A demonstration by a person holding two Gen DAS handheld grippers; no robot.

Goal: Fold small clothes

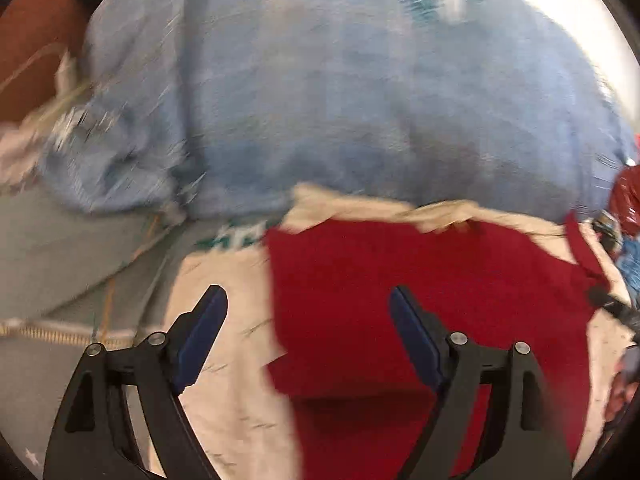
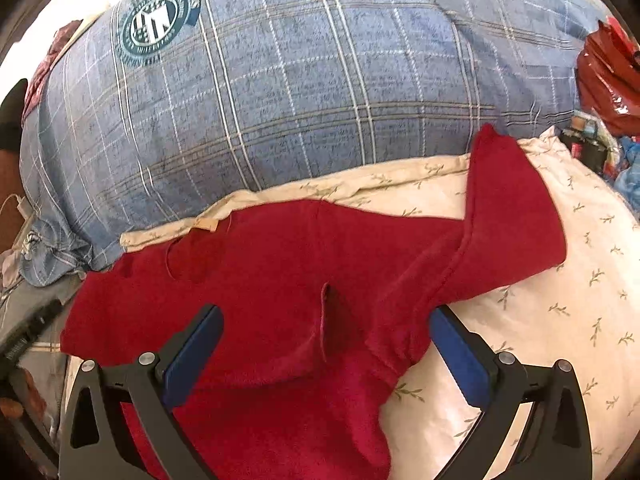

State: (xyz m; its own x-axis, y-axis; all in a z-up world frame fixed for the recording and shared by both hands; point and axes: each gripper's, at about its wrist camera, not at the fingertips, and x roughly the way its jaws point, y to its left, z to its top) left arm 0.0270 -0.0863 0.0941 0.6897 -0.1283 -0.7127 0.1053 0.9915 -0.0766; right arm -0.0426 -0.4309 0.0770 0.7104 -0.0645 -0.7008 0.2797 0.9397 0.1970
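Both of my claws are spread wide with nothing between their blue pads. Nearest to me in the right wrist view, my right claw [image 2: 326, 344] hangs over a red knit garment [image 2: 280, 280], its jaws straddling the cloth where a short vertical fold puckers the fabric; whether the pads touch it I cannot tell. That garment lies spread across a cream pillow with a small leaf-sprig print [image 2: 540, 320], one sleeve running up and to the right and ending near the pillow's far edge. In the left wrist view, which is blurred by motion, my left claw [image 1: 308, 336] is open above the straight left edge of the same red knit garment [image 1: 420, 288], with one finger over the pale pillow [image 1: 232, 360] and the other over the red cloth. To the left of the pillow lies grey fabric with a zip [image 1: 60, 280]. Beyond the pillow rises a big blue plaid cushion [image 2: 300, 80] bearing a round teal crest [image 2: 154, 24] near its upper left. Farther off at the right edge sits a crumpled shiny red bag [image 2: 608, 80] with some small dark clutter just below it, too small to name.
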